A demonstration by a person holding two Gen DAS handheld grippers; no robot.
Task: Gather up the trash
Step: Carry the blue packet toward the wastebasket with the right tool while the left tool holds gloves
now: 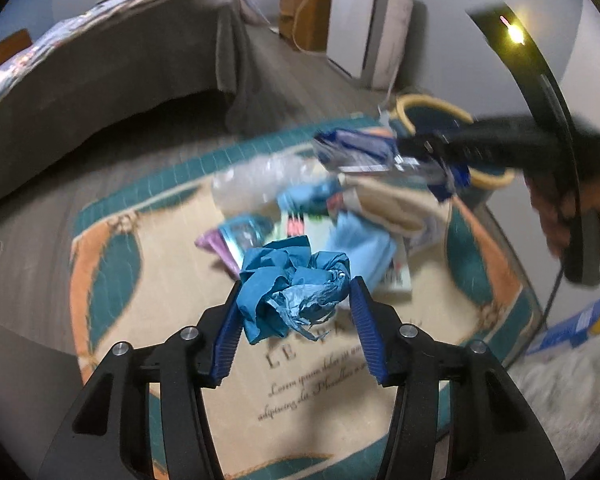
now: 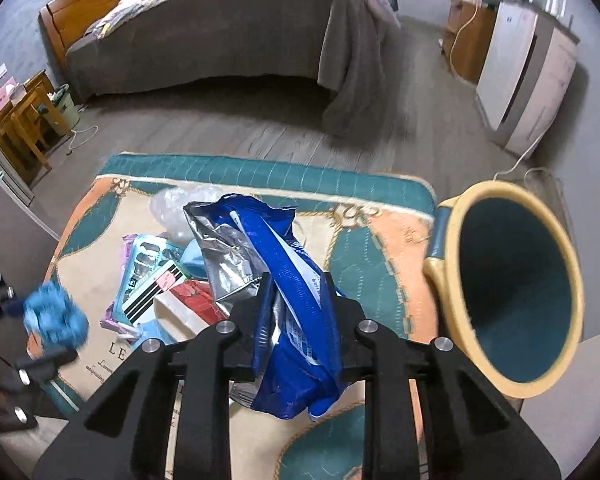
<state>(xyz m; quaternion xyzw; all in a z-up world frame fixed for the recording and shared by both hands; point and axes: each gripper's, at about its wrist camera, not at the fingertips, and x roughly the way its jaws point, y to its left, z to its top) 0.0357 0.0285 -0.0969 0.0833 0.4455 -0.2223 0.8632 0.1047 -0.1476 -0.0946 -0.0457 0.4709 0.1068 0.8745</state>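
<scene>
My left gripper (image 1: 294, 294) is shut on a crumpled blue paper ball (image 1: 292, 284) and holds it above the rug; the ball also shows blurred in the right wrist view (image 2: 56, 318). My right gripper (image 2: 298, 280) is shut on a blue and silver snack bag (image 2: 276, 280), lifted above the trash pile; the bag also shows in the left wrist view (image 1: 364, 152). A teal bin with a cream rim (image 2: 516, 292) lies tilted just right of the right gripper, its mouth facing me. More trash lies on the rug: a clear plastic bag (image 1: 256, 184), wrappers (image 2: 148, 276) and light blue paper (image 1: 364, 248).
A patterned teal and peach rug (image 2: 364, 256) covers grey wood floor. A bed with a grey cover (image 2: 228, 40) stands behind. A white cabinet (image 2: 528, 68) with a cable is at the right, a wooden side table (image 2: 24, 120) at the left.
</scene>
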